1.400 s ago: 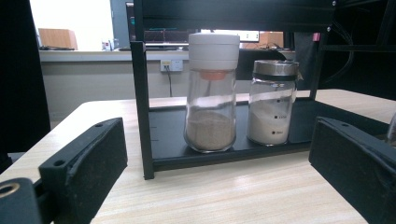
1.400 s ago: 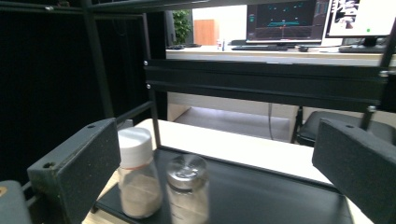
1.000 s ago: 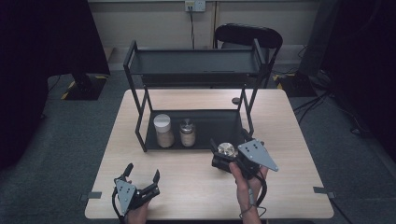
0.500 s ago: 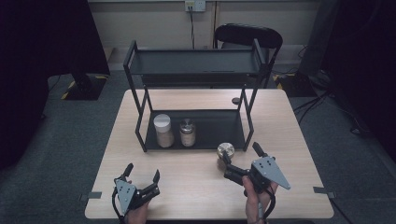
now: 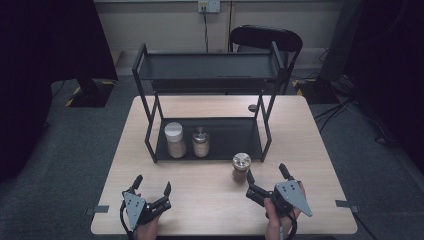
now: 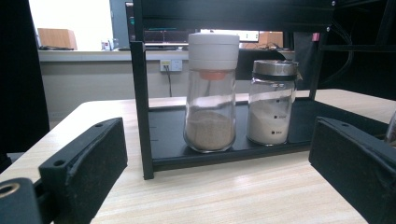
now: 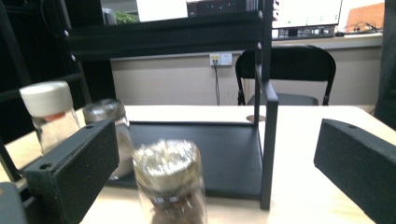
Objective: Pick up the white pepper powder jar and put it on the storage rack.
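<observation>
Moved: my right gripper (image 5: 265, 181) has backed off the silver-lidded glass spice jar (image 5: 241, 167).
Fingers: both pairs wide apart, holding nothing.
Done: jar stands on the desk (image 5: 210, 205).
Left: two jars in the black metal rack (image 5: 227, 135).

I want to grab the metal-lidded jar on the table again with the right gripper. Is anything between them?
Nothing visible. The jar stands alone on the table just ahead of the open right gripper, outside the rack; the other two jars sit on the rack's lower shelf, off to the side.

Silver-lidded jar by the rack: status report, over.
Both tongs open, right tongs near silver-lidded jar. Jar upright on table, outside rack. Rack post beside it.
</observation>
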`<act>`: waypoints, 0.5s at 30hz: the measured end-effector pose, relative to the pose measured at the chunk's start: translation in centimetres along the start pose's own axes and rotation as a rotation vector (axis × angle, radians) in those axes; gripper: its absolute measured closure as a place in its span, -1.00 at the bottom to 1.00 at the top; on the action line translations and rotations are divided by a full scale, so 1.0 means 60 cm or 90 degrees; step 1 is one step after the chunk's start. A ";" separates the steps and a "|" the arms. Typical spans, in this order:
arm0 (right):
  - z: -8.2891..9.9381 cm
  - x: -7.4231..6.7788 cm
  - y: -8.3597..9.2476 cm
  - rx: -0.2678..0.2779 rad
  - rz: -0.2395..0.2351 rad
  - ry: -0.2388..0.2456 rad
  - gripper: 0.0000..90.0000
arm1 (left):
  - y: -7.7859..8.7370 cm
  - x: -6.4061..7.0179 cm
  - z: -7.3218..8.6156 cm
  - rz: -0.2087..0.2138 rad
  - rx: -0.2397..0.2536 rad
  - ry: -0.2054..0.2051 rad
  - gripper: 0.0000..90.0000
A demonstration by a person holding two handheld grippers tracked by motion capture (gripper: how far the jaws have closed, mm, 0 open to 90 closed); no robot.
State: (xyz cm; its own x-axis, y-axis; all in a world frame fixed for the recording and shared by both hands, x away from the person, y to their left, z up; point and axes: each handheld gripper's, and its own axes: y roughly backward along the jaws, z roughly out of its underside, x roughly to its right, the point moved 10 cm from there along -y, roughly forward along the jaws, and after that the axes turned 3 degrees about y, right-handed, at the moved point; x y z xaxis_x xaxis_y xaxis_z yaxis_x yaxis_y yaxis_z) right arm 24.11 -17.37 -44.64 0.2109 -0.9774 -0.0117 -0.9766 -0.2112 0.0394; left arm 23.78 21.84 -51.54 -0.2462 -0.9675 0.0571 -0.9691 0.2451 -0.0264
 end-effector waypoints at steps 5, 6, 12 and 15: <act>0.028 0.000 -0.004 -0.002 0.010 0.012 -1.00 | 0.000 0.000 0.000 0.000 0.000 0.000 -0.92; 0.033 0.001 -0.005 -0.003 0.009 0.012 -1.00 | 0.000 0.000 0.000 0.000 0.000 0.000 -0.92; 0.055 0.003 -0.007 -0.001 0.027 0.010 -1.00 | 0.000 0.000 0.000 0.000 0.000 0.000 -0.92; 0.065 0.004 -0.008 -0.005 0.030 0.012 -1.00 | 0.000 0.000 0.000 0.000 0.000 0.000 -0.92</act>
State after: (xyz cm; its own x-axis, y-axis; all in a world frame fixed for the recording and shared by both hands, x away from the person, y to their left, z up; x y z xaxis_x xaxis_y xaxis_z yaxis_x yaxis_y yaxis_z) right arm 24.49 -17.52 -48.53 0.1648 -0.9863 0.0095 -0.9853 -0.1642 0.0467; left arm 23.78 21.83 -51.55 -0.2463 -0.9675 0.0575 -0.9691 0.2451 -0.0271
